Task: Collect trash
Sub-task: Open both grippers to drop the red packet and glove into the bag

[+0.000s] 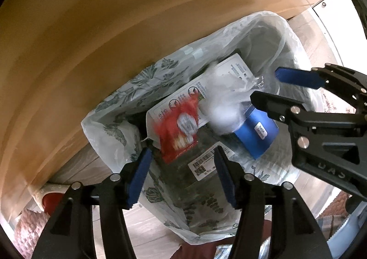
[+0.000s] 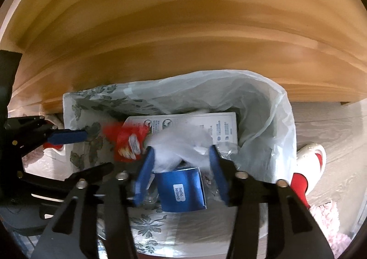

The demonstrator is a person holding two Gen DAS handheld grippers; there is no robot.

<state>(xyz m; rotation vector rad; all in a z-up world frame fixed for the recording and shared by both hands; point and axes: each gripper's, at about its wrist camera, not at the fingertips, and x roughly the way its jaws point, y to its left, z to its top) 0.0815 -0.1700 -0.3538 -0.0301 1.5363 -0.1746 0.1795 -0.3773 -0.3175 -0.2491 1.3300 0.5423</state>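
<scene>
Filling bag: one pale leaf-printed plastic bin liner (image 1: 119,107), beside the wooden furniture (image 1: 91,29)
Writing: blue box (image 2: 181,190) reads "hello", second word unclear; white carton (image 2: 220,125), print unreadable
Wrappers: one red (image 1: 179,130), blurred
Left gripper (image 1: 183,176): jaws apart, empty
Right gripper (image 2: 183,176): jaws apart over white wad (image 2: 181,144)

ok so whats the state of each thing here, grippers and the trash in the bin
left gripper: open, above the bag, nothing between the pads
right gripper: open, white tissue between the pads, blurred, not pinched
bin bag: open, leaf print, lining the bin
red wrapper: blurred, loose over the bag
white tissue: crumpled, in the bag
blue box: in the bag, label up
white carton: lying flat in the bag
</scene>
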